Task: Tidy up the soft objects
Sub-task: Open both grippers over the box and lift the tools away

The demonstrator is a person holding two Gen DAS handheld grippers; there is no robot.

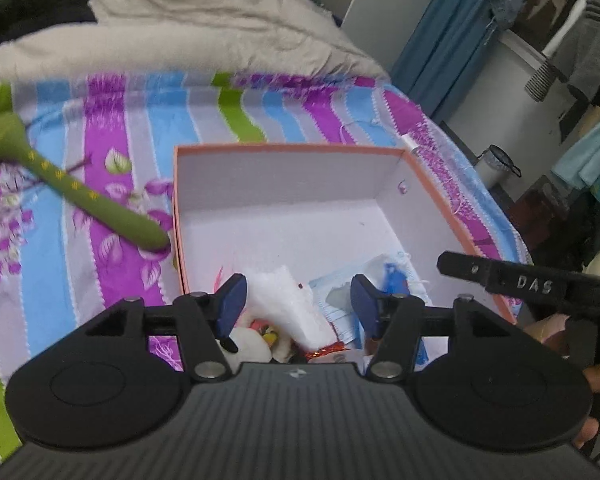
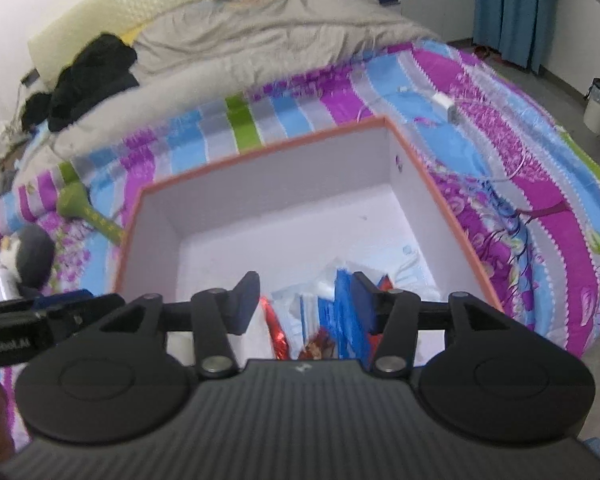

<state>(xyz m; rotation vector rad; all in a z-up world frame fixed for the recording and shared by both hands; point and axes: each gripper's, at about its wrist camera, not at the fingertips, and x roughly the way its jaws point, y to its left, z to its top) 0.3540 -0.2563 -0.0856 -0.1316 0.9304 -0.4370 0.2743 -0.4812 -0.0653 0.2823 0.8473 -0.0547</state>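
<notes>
Striped bedding [image 1: 112,128] carries your orange-rimmed box [image 1: 288,149]. Both your left gripper [image 1: 298,304] and right gripper [image 2: 305,300] hang open over the soft things [image 1: 288,300] at its 6 o'clock end; a green toy [image 1: 76,192] lies at 9 o'clock.

1. The soft items in the box's near corner [image 1: 296,308] are partly hidden behind the left gripper [image 1: 298,304]; the kind of each cannot be told.
2. The plush toy [image 2: 28,256] at the bedspread's left edge is blurred.
3. The green toy [image 2: 88,216] is partly hidden behind the box wall [image 2: 148,216].
</notes>
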